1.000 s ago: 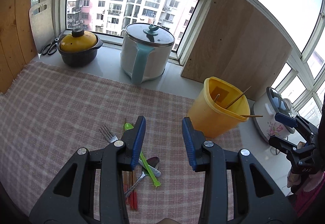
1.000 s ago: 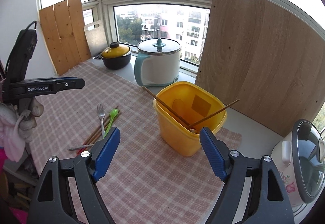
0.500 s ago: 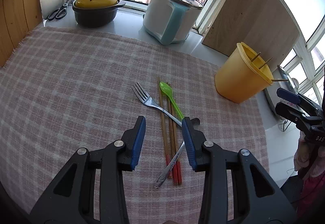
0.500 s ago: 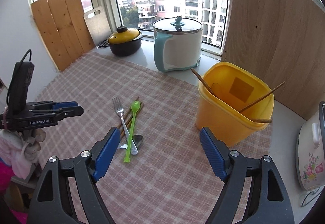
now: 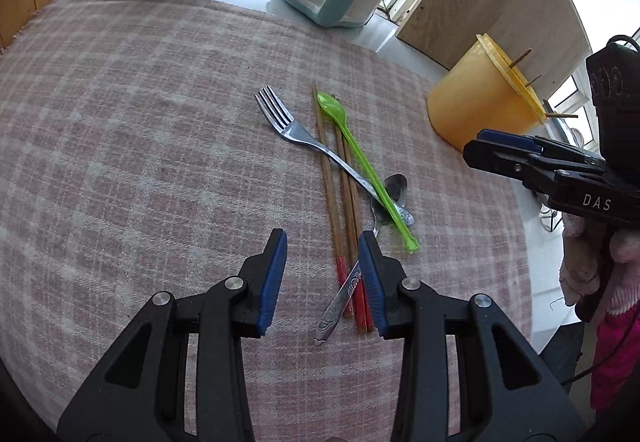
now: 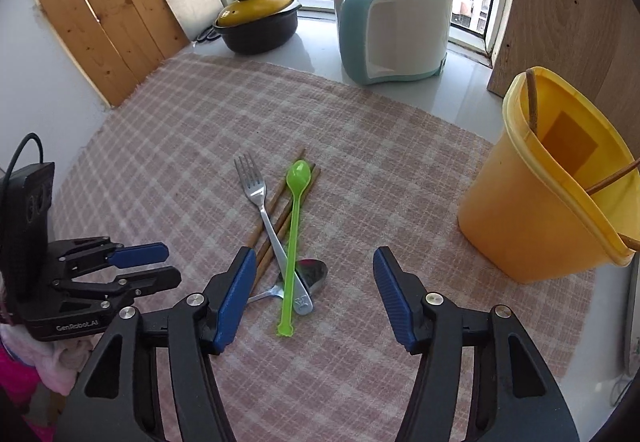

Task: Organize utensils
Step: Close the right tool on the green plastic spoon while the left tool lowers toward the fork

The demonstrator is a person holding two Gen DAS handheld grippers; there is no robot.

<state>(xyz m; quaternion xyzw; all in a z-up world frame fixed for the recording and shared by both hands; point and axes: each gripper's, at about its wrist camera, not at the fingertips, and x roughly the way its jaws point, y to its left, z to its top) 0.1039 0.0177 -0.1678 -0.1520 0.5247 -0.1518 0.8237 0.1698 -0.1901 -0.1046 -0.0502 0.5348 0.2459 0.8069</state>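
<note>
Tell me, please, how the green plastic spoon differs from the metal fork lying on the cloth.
The green plastic spoon is translucent bright green; the metal fork is shiny silver. The spoon ends in a small oval bowl, the fork in tines. The spoon lies on top, crossing over the fork's handle. Both are long and slim, lie flat in one pile over the wooden chopsticks, heads towards the window.

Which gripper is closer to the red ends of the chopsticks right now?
Left. The left gripper hovers right over the chopsticks' red ends, its fingers straddling them. The right gripper, closing on nothing, hangs over the green spoon handle.
</note>
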